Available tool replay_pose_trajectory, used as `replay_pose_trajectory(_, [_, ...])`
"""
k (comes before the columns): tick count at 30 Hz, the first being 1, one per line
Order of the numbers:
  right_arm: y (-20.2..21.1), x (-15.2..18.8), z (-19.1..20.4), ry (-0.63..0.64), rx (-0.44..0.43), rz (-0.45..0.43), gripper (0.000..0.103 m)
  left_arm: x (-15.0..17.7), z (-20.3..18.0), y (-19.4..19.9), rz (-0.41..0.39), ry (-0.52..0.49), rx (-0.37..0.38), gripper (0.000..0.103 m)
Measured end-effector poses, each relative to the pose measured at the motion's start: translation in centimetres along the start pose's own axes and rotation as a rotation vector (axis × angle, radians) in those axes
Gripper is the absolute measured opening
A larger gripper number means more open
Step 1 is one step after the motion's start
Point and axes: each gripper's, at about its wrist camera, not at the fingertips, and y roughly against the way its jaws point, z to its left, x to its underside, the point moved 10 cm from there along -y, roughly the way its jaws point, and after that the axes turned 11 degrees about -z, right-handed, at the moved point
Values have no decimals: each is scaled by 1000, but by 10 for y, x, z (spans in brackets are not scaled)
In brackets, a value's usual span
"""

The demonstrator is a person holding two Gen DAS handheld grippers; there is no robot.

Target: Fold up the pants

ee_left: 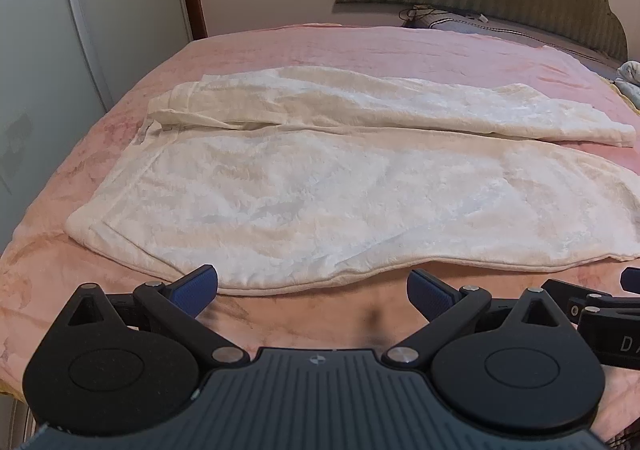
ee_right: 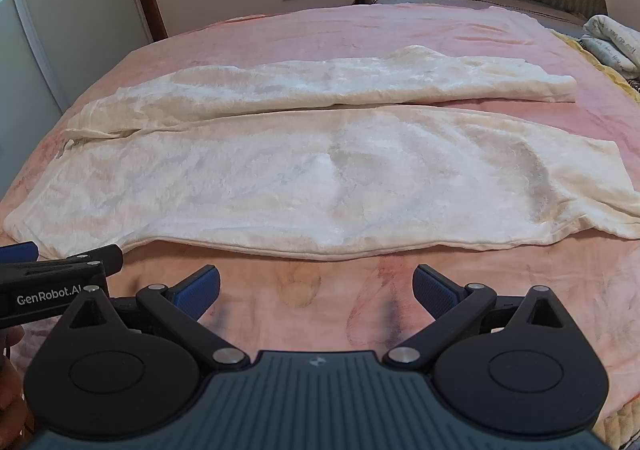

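Your two grippers are waiting wide apart at the near edge of the white pants.

From the left wrist view, your left gripper (ee_left: 313, 290) is hanging just above the pink blanket (ee_left: 360, 46) with its blue pads spread wide and nothing between them. The white pants (ee_left: 320, 186) are lying flat on the bed, waist to the left, legs going right. From the right wrist view, your right gripper (ee_right: 316, 288) is also spreading its pads wide, holding nothing. The pants (ee_right: 304, 174) are lying just past it, and the left gripper (ee_right: 60, 262) is poking in at the left edge by the waist corner.
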Motion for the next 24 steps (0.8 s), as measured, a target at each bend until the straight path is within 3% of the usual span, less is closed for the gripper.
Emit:
replay_pose_trajectory(5, [-1,-1,-1,-5,-10,-3,103,-7,4,-1,-10,-20,-18,102])
replay_pose_trajectory(8, [1,-6,4,-3,-73,-42,103,-16,9,-1,-36,-42,-40,102])
replay_pose_trajectory(13, [-1,-21,16,89,-109,-99,103,-29,18,-10,-58,-68,-69,102])
replay_pose_trajectory(18, [-14,-33,26,138,-150,-90,103,-38,32,-26,-56,-57,-91,102])
replay_pose_trajectory(24, [-32,-60,51,248,-292,-107,103,-50,55,-48,-48,-42,-119,102])
